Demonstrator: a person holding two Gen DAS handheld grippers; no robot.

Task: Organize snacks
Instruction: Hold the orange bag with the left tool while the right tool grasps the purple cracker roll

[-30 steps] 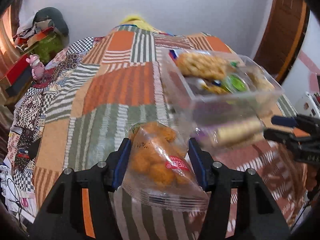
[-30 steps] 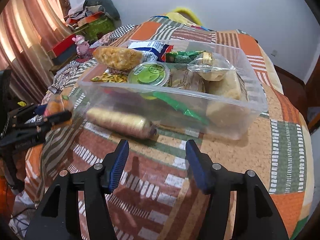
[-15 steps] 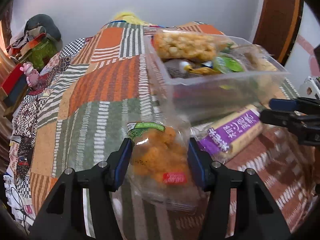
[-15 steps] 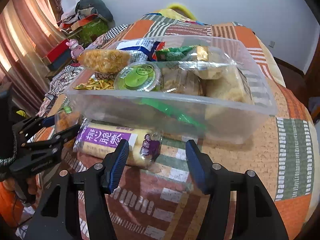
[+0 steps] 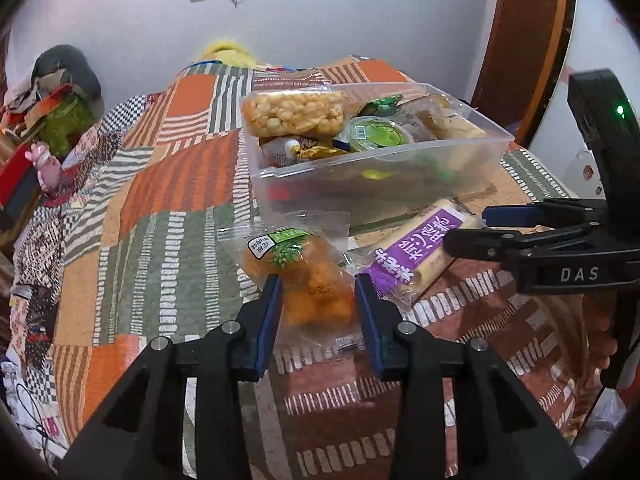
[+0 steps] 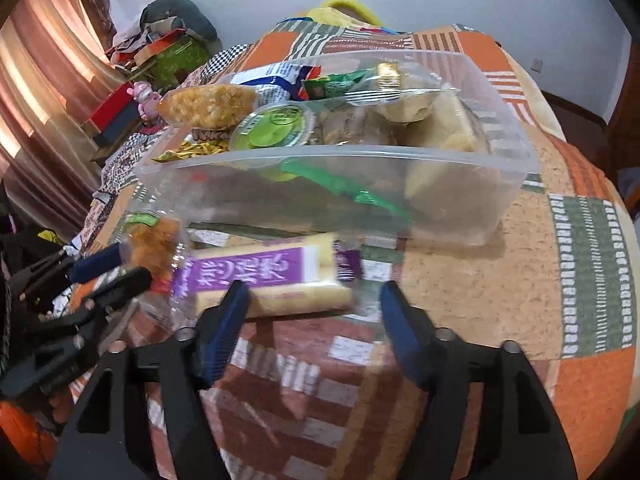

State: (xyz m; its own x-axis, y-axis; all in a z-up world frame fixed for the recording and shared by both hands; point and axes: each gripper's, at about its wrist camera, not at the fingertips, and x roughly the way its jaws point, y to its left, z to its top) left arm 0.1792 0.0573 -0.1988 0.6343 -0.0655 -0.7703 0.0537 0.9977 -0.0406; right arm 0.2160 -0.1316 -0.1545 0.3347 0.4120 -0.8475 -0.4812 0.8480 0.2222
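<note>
A clear plastic bin [image 5: 404,184] full of snack packs stands on the patchwork bedspread; it also shows in the right wrist view [image 6: 516,160]. My left gripper [image 5: 316,300] is shut on a clear bag of orange snacks [image 5: 308,280], held low in front of the bin; the bag also shows in the right wrist view [image 6: 154,240]. A purple-labelled biscuit roll [image 5: 416,250] lies in front of the bin. My right gripper [image 6: 314,300] is open, its fingers on either side of the near part of the roll [image 6: 264,276].
The bedspread [image 5: 168,184] covers a bed. At the left edge are a pink toy [image 5: 44,166], red boxes and a green bag. A brown door [image 5: 524,40] stands at the right. Curtains [image 6: 44,92] hang at the left.
My left gripper has lowered with the snack bag. My right gripper has moved forward and left, up to the purple roll, and stays open.
</note>
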